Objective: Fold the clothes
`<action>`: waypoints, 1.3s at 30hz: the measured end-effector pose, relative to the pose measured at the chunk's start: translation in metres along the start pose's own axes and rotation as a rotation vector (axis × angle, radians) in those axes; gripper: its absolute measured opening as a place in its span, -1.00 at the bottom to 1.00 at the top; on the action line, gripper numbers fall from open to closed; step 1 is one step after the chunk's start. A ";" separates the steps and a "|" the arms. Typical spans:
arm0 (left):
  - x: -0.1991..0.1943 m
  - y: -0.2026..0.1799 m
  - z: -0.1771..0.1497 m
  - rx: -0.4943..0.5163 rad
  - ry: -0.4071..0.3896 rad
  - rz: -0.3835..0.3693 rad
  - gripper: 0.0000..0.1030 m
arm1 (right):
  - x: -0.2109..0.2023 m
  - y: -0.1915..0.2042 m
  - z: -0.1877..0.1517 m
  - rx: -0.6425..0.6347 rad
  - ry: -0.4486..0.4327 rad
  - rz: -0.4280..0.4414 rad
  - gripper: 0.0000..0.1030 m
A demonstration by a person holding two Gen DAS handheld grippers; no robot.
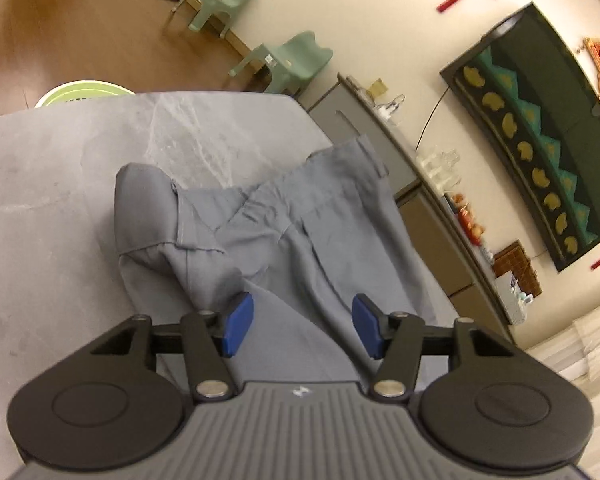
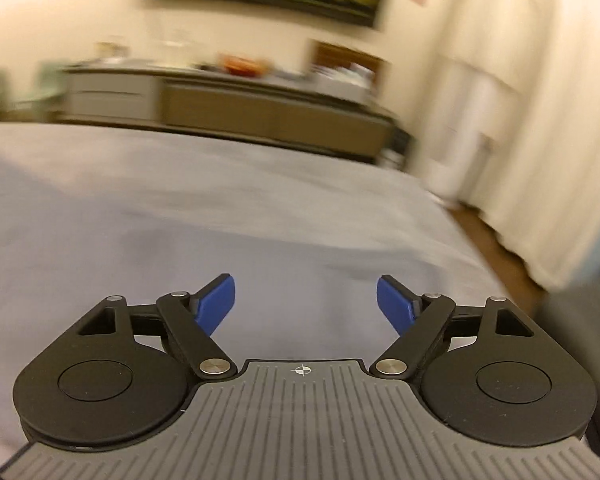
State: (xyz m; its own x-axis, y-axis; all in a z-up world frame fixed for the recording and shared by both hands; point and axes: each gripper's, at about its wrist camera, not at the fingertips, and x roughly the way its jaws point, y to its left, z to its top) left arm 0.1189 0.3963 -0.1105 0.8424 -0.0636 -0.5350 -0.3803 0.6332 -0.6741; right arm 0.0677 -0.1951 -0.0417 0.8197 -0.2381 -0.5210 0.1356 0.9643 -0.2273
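Note:
Grey trousers [image 1: 268, 224] lie partly folded on a grey marble table [image 1: 60, 184]; the waistband points to the far right edge and a folded leg end bulges at the left. My left gripper [image 1: 302, 326] is open just above the near part of the cloth, holding nothing. In the blurred right wrist view, grey cloth [image 2: 220, 220] fills the surface below my right gripper [image 2: 306, 306], which is open and empty.
Two green chairs [image 1: 288, 64] stand by the far wall on a wooden floor. A green basket [image 1: 80, 90] shows behind the table's far left edge. A long sideboard [image 1: 432, 200] with glasses and fruit runs along the wall on the right. Curtains [image 2: 540, 120] hang at the right.

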 end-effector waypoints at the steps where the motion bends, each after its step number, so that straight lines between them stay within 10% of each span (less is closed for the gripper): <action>1: -0.009 0.004 0.005 -0.028 -0.031 -0.013 0.08 | -0.010 0.022 -0.001 -0.029 -0.018 0.061 0.59; 6: -0.050 0.055 0.041 -0.224 -0.135 -0.092 0.42 | -0.065 0.151 0.019 -0.279 -0.183 0.386 0.67; 12: -0.034 0.095 0.049 -0.318 -0.019 -0.163 0.43 | -0.094 0.328 0.080 -0.632 -0.287 0.690 0.78; 18: -0.003 0.095 0.051 -0.290 0.051 -0.185 0.44 | -0.060 0.488 0.128 -0.788 -0.060 0.798 0.42; 23: 0.003 0.106 0.056 -0.328 0.044 -0.172 0.44 | -0.036 0.527 0.175 -0.529 0.180 1.005 0.41; 29: -0.005 0.128 0.060 -0.410 0.010 -0.175 0.43 | -0.002 0.589 0.196 -0.645 0.201 0.772 0.45; 33: -0.003 0.127 0.063 -0.376 0.034 -0.219 0.43 | 0.011 0.619 0.181 -0.824 0.241 0.707 -1.00; 39: -0.002 0.121 0.063 -0.345 0.045 -0.253 0.43 | -0.001 0.572 0.243 -0.491 0.143 0.796 -1.00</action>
State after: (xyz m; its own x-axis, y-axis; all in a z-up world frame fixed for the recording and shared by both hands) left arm 0.0957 0.5216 -0.1587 0.9108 -0.2225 -0.3477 -0.2756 0.2991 -0.9135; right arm 0.2797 0.3850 0.0290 0.4902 0.4254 -0.7607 -0.7104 0.7007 -0.0660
